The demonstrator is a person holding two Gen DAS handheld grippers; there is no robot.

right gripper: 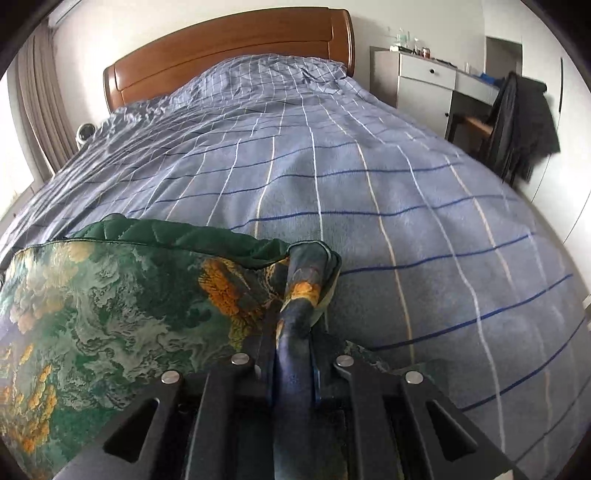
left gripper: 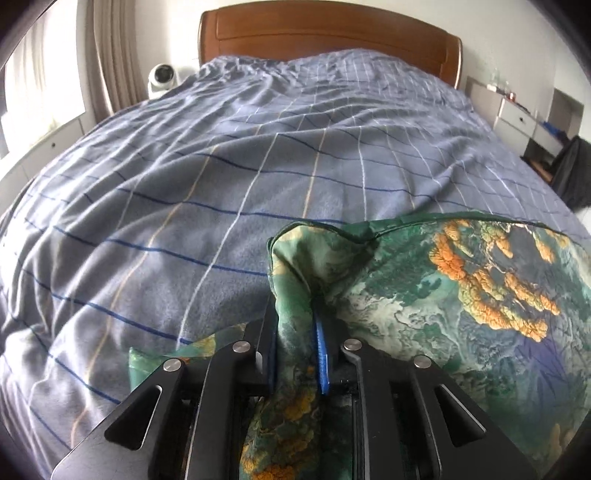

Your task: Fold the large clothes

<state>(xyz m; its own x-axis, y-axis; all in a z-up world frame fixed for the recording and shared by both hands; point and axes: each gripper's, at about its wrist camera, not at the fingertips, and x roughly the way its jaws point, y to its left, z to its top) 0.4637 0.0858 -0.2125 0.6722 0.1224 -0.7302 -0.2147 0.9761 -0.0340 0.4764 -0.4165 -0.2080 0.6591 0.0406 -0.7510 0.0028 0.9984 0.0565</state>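
A large green garment with orange and pale landscape print lies at the near end of the bed. My left gripper is shut on its left corner, and the cloth bunches up between the blue-padded fingers. In the right wrist view the same garment spreads to the left, with a quilted green lining at its far edge. My right gripper is shut on its right corner, a dark blue and orange fold.
The bed has a blue checked blanket and a brown wooden headboard. A white round device stands at the bed's left. A white dresser and a chair with a dark jacket stand to the right.
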